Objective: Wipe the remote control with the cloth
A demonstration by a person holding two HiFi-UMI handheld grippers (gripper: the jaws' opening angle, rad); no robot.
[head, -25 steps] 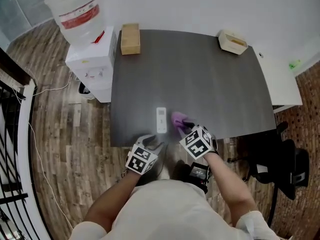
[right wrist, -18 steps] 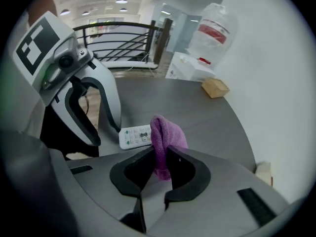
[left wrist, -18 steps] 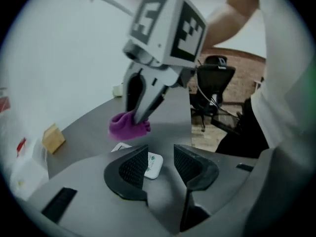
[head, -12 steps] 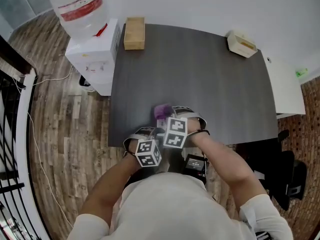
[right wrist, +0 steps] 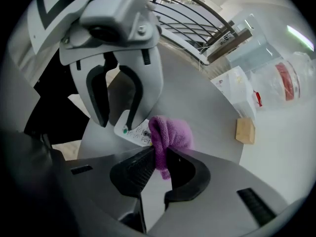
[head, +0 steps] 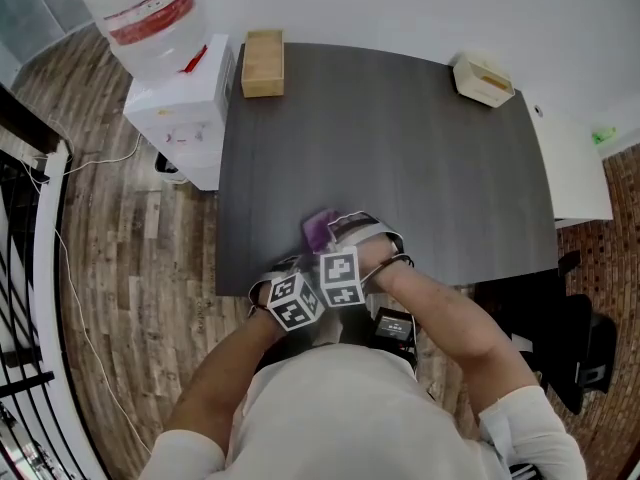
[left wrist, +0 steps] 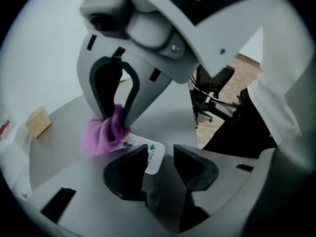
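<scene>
The white remote control (left wrist: 148,152) lies near the front edge of the dark table (head: 400,138). In the head view the grippers hide it. My right gripper (right wrist: 159,164) is shut on the purple cloth (right wrist: 170,132), and the bunched cloth (left wrist: 101,135) rests on the remote's (right wrist: 133,131) button face. My left gripper (left wrist: 160,164) points down at the remote's near end. Its jaws stand apart: the left one covers the remote's corner, and a gap shows beside the right one. In the head view the cloth (head: 318,230) pokes out just beyond the two marker cubes.
A cardboard box (head: 262,63) sits at the table's far left corner and a pale wooden box (head: 484,80) at the far right. A water dispenser (head: 175,108) stands left of the table, a white cabinet (head: 575,168) and a black chair (head: 580,338) to the right.
Both grippers have come together over the remote. The right one swung left with the cloth, from beside the remote onto it. The remote, visible a second ago in the head view, is now covered.
</scene>
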